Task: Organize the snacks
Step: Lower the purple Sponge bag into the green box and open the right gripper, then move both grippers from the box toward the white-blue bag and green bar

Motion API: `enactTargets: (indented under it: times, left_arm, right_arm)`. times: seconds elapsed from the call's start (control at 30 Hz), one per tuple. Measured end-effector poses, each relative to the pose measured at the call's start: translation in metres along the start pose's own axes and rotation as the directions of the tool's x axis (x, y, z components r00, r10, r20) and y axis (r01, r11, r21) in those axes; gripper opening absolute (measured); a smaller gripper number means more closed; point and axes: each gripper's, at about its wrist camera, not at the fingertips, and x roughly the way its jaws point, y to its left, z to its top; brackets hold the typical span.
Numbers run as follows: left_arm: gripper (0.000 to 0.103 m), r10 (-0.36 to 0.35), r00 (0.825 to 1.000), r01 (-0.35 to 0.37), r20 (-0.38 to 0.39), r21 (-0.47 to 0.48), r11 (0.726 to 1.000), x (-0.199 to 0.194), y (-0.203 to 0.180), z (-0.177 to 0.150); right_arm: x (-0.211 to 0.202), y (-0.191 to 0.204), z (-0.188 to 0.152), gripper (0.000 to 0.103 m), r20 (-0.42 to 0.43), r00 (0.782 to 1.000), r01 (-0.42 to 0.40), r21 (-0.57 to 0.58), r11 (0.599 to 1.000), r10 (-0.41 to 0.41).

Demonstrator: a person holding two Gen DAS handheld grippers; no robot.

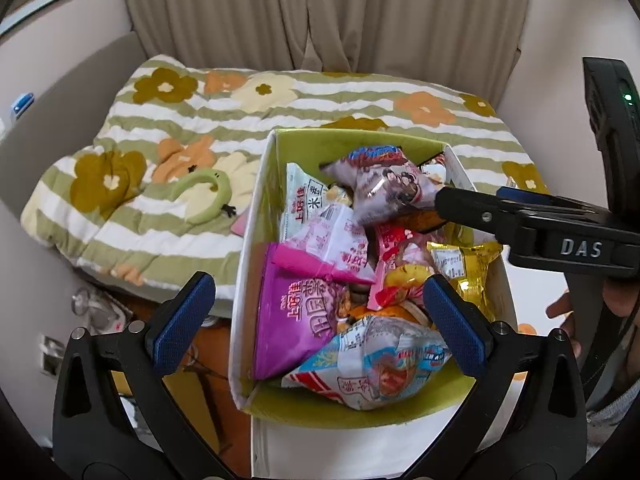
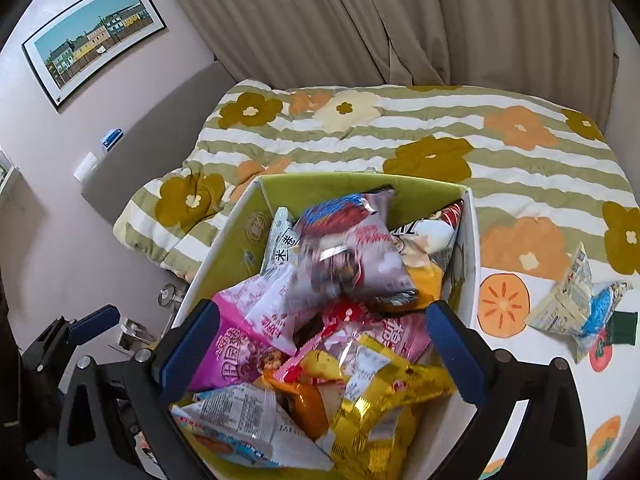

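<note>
A bedroom: beige curtain behind, floral quilt (image 1: 280, 108) on the bed, a framed print (image 2: 92, 36) on the left wall. A green-lined box (image 1: 256, 208) stands at the near edge of the bed, filled with packets so they stay gathered in one place.

The left gripper (image 1: 320, 316) hovers over the box's near end, fingers spread wide, nothing between them.

A grey-purple packet (image 2: 352, 248) lies on top of the pile at the far end, tilted and blurred, apparently just released there.

The right gripper (image 2: 324, 344) is above the pile, fingers spread to full width, pinching nothing.

One blue-white packet (image 2: 576, 304) lies outside, right of the box, apparently not yet stowed.
</note>
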Motion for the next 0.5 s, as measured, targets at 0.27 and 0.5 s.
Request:
enactTargets:
  times: [0.27,0.5]
  left_arm:
    - [0.103,0.001,1.0,-0.002,0.031,0.009,1.0,-0.018,0.001,-0.007]
    - [0.103,0.001,0.996,-0.004,0.091,0.031,0.999,-0.044,0.0,-0.016]
  right_arm:
    - [-0.024,0.014,-0.007,0.102,0.052,0.999,0.013,-0.02,1.0,-0.012]
    - [-0.052,0.023,-0.02,0.102,0.117,0.992,0.045,-0.017,0.999,-0.042]
